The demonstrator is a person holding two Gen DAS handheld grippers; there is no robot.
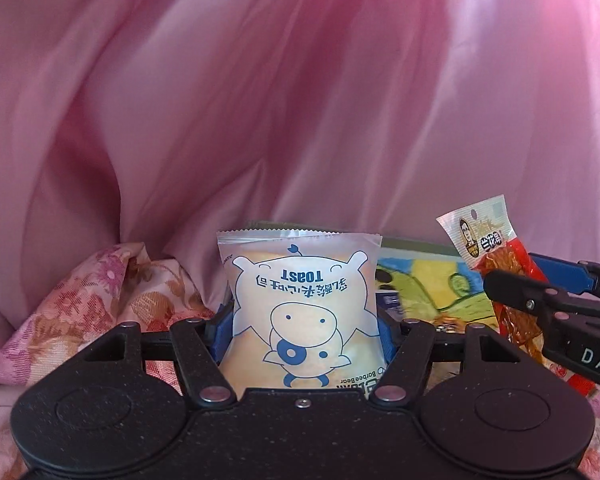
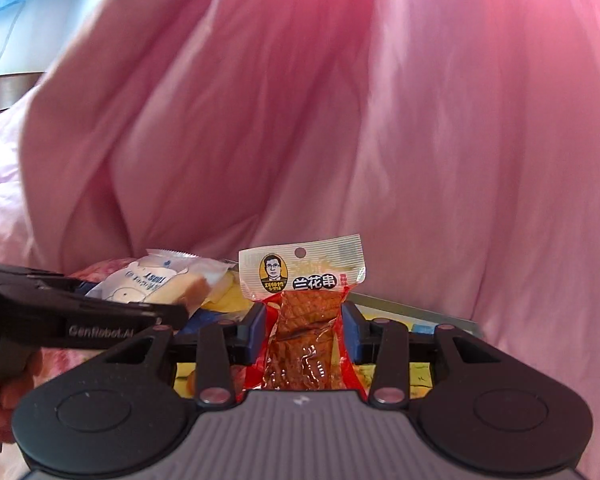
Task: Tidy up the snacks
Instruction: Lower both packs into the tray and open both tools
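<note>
1. my left gripper point(image 1: 304, 320) clamps the toast packet point(image 1: 300, 304), upside down, blue pads on both its sides.
2. my right gripper point(image 2: 305, 320) pinches the red tofu snack pack point(image 2: 304, 320), upright, header on top.
3. pink quilt point(image 1: 260, 100) far behind; yellow picture box point(image 1: 428, 284) under both packs.

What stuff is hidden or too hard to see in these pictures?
- Toast packet: in the left wrist view its lower end is hidden behind the left claw body.
- Red snack packet: in the right wrist view its bottom is hidden by the right claw body.
- Yellow picture box: mostly covered by both packets, so what it holds is unclear.
- Pink cloth: blurred, and it blocks everything behind.
</note>
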